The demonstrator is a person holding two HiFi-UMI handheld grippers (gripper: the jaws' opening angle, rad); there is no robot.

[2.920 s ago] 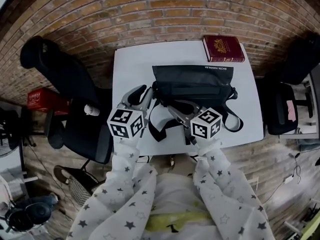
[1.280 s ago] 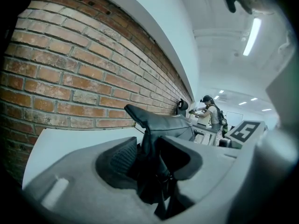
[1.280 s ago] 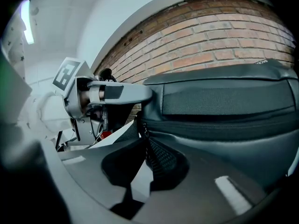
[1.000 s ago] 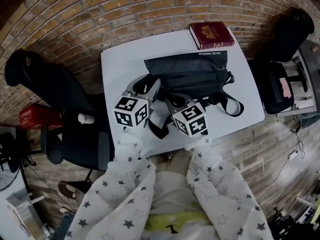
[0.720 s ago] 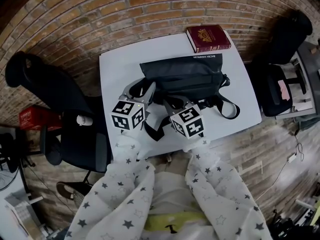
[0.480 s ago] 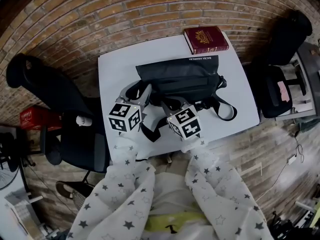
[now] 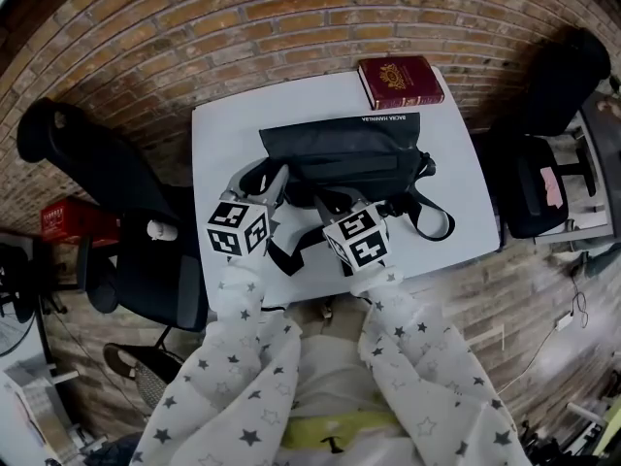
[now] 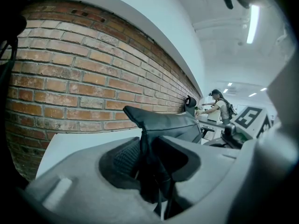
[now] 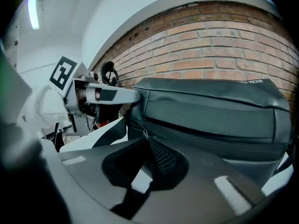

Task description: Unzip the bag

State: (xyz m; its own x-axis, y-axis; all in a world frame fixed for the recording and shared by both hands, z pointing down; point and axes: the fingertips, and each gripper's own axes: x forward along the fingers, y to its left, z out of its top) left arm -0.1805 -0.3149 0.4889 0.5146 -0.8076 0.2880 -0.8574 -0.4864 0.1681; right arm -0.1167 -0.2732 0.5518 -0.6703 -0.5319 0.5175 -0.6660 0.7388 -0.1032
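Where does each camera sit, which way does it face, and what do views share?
Head view: on the person's head, facing steeply down at table, bag, book; sleeves, left gripper and right gripper show.
Left gripper view: on left gripper, facing the brick wall; its jaws pinch the bag's end.
Right gripper view: on right gripper, facing the bag's front; its jaws hold the zipper pull.
Shared: bag and brick wall everywhere; each gripper view shows the other gripper.

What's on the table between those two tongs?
The head view shows the bag's black strap looped over bare white table there.
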